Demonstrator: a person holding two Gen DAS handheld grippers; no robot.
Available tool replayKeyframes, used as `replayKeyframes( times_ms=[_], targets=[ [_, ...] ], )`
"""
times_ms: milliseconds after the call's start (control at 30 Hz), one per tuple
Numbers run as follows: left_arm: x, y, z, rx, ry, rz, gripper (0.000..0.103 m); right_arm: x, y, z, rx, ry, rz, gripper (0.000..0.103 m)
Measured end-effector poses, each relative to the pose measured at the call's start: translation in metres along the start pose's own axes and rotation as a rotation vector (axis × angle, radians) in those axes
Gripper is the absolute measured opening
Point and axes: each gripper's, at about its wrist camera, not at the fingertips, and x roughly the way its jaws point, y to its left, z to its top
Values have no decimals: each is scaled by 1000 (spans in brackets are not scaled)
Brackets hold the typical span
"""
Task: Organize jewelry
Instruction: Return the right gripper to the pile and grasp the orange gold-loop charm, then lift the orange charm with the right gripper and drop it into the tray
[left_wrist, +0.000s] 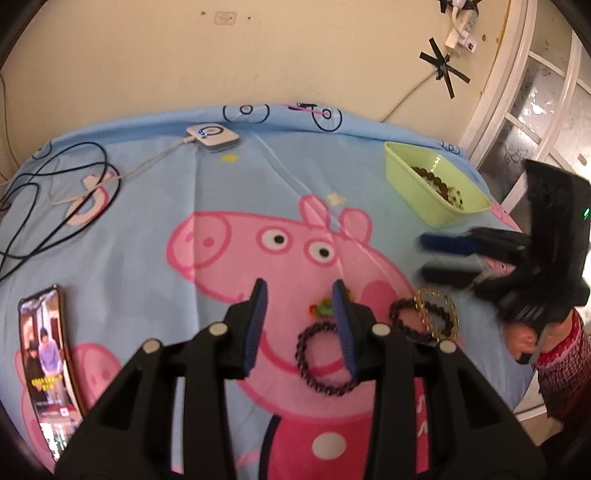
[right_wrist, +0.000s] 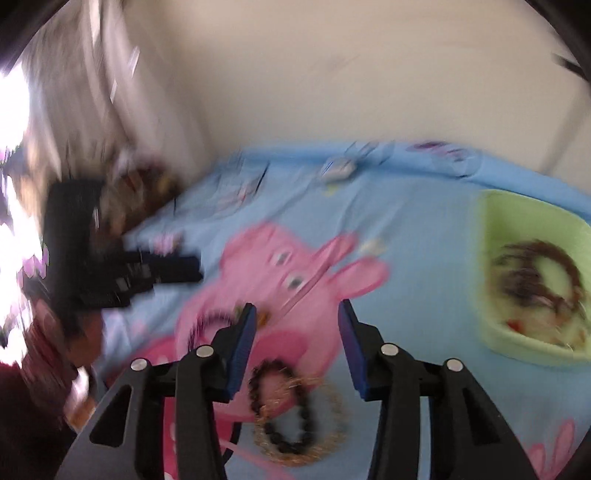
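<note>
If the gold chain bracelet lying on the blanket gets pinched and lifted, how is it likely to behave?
The gold chain bracelet is made of links, so it would probably hang limp rather than hold its ring shape. It overlaps the black bead bracelet, so it may drag that along. On the soft blanket, a push would likely bunch it, not roll it.

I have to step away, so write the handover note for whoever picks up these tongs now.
Left tongs: open, empty, over the dark coil bracelet and a small colourful beaded piece.
Right tongs: open, empty, above the black bead bracelet that overlaps the gold chain bracelet.
Done: some beaded jewelry lies in the green tray at the far right of the blue cartoon sheet.
Left: four pieces on the sheet still go into the tray.
</note>
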Motion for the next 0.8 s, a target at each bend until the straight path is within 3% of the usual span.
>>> replayKeyframes(
  times_ms=[100, 167, 233, 267, 433, 500, 633, 667, 700, 767, 800],
  targets=[
    [1, 1, -6, 13, 12, -1, 34, 29, 22, 5, -93, 91, -18, 21],
    [3, 0, -9, 25, 21, -4, 34, 47, 33, 9, -149, 128, -81, 20],
    [6, -3, -12, 42, 31, -9, 34, 56, 37, 9, -167, 137, -96, 10],
    [8, -4, -12, 46, 35, -10, 34, 58, 34, 10, -157, 136, -82, 1],
    [21, -10, -9, 75, 62, -15, 36, 55, 19, 7, -86, 118, -103, 0],
    [27, -17, -8, 99, 67, -12, 48, 46, 8, 3, -39, 106, -111, 0],
    [44, -29, -5, 144, 91, 5, 49, 33, -5, -6, 15, 84, -117, 0],
    [50, -31, -6, 155, 104, 13, 47, 31, -7, -9, 29, 76, -114, 0],
    [55, -31, -7, 158, 117, 18, 29, 30, -9, -10, 39, 71, -111, 0],
    [59, -31, -7, 166, 105, 41, 18, 26, -12, -12, 58, 58, -109, 0],
    [59, -30, -5, 158, 106, 34, 18, 23, -13, -13, 65, 44, -109, 0]
  ],
)
